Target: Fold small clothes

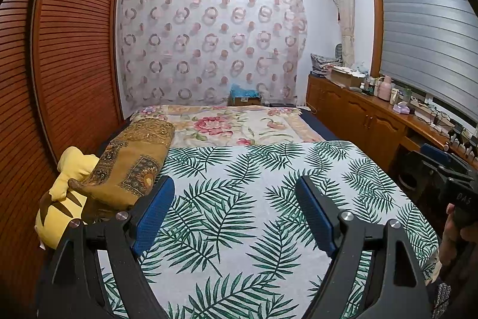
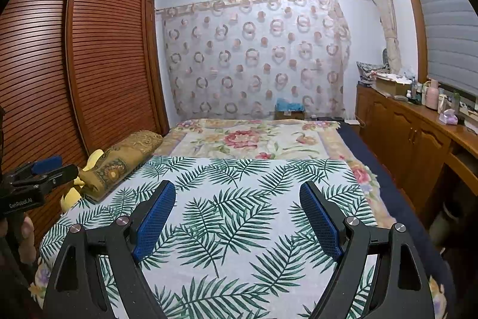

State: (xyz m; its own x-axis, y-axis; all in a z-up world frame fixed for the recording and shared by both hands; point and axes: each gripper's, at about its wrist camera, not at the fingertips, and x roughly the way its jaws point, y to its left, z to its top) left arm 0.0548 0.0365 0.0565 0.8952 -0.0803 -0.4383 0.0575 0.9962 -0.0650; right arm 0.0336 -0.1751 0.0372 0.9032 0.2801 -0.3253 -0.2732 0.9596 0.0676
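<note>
A white cloth with green palm leaves (image 1: 239,229) lies flat over the near half of the bed, also seen in the right wrist view (image 2: 239,217). My left gripper (image 1: 234,180) hovers above it, open, nothing between its blue pads (image 1: 155,211). My right gripper (image 2: 237,184) is likewise open and empty over the same cloth. A person's hand holds each: the right gripper (image 1: 442,166) shows at the right edge, the left gripper (image 2: 44,169) at the left edge. A yellow soft item with brown stripes (image 1: 65,193) lies at the bed's left side. No small garment is plainly visible.
A brown patterned pillow (image 1: 134,160) rests beside the yellow item. A floral blanket (image 1: 227,124) covers the far half of the bed. A slatted wooden wardrobe (image 1: 68,56) stands left, a cluttered wooden cabinet (image 1: 367,115) right, and a cardboard box (image 1: 243,99) sits beyond the bed.
</note>
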